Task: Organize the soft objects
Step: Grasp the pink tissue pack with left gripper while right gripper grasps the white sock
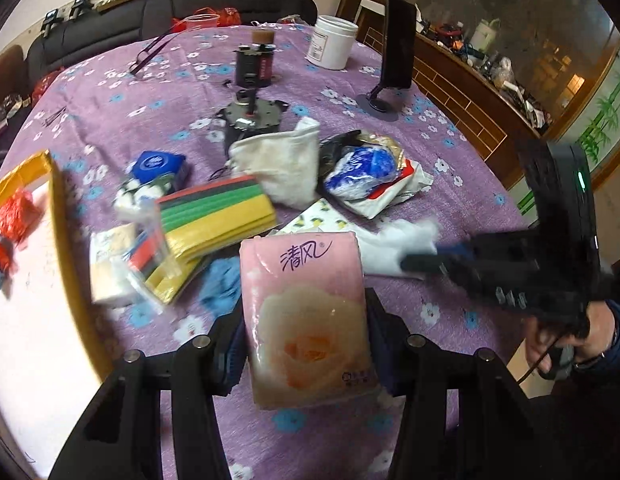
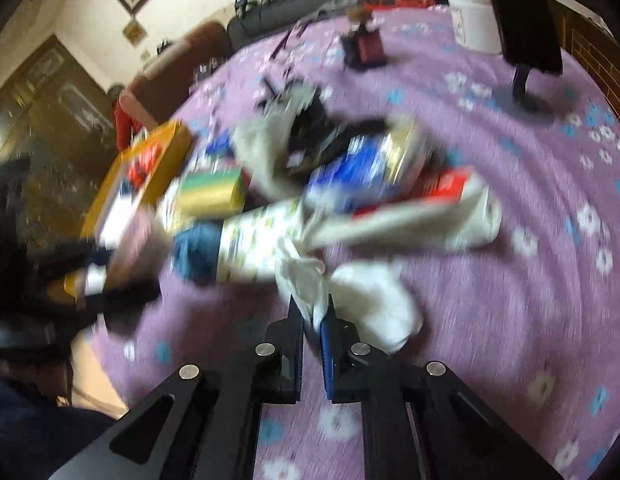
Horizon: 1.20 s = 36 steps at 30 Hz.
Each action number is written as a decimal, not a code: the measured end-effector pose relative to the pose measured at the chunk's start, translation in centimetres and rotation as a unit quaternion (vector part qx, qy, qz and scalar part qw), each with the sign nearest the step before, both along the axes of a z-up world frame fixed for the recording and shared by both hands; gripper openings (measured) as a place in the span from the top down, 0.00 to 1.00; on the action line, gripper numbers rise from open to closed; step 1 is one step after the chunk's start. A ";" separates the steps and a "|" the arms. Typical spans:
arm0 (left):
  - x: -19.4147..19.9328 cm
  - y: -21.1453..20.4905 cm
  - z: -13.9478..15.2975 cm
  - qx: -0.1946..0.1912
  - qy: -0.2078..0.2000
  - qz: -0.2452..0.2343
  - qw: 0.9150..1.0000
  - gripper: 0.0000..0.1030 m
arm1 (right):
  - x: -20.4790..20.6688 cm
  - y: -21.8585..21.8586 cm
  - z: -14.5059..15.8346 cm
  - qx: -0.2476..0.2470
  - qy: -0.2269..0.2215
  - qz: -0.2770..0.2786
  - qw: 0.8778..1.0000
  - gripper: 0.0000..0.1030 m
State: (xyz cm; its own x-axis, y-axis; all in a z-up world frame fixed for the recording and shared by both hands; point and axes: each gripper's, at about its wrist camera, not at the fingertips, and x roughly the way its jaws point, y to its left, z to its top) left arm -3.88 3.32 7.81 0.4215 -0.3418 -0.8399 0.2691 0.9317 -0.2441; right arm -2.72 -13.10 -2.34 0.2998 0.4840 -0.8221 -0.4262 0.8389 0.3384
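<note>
A pink tissue pack (image 1: 302,264) with a rose print stands upright between the fingers of my left gripper (image 1: 306,320), which is shut on its sides just above the purple flowered tablecloth (image 1: 449,320). To its right, my right gripper (image 1: 413,262) pinches a white soft cloth (image 1: 389,240) lying on the table. The blurred right wrist view shows that gripper (image 2: 311,306) shut on a fold of the white cloth (image 2: 373,300). At that view's left edge is the left gripper (image 2: 90,276) with the pink pack (image 2: 134,248).
A yellow-rimmed box (image 1: 58,220) with red items sits at the left. The pile holds striped sponges (image 1: 218,216), a white pouch (image 1: 278,164), a blue-and-white bag (image 1: 361,172), a blue cloth (image 1: 222,280) and a blue packet (image 1: 158,162). Behind stand motor parts (image 1: 250,116), a white jar (image 1: 333,42) and a black stand (image 1: 397,52).
</note>
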 end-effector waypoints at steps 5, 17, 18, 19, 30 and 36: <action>-0.4 1.7 -0.1 -0.004 0.003 0.003 1.000 0.51 | -3.5 -1.1 0.1 0.003 0.021 0.000 1.000 0.91; -0.3 2.0 0.2 -0.005 0.000 -0.016 1.000 0.51 | -3.0 -0.3 1.3 -0.035 -0.029 -0.018 0.999 0.30; -0.3 2.1 0.2 -0.005 0.000 -0.017 1.000 0.51 | -3.0 -0.1 1.0 -0.047 -0.032 -0.012 0.998 0.30; -0.3 2.1 0.2 -0.005 0.000 -0.019 1.000 0.51 | -3.1 0.1 0.7 -0.059 -0.038 -0.005 0.998 0.30; -0.1 2.2 0.1 -0.005 0.002 -0.022 1.000 0.51 | -2.7 1.6 -1.9 -0.168 -0.049 0.031 0.984 0.67; 0.0 2.6 0.4 -0.006 -0.007 -0.009 1.000 0.51 | -1.5 0.3 1.6 -0.089 -0.061 -0.017 0.994 0.84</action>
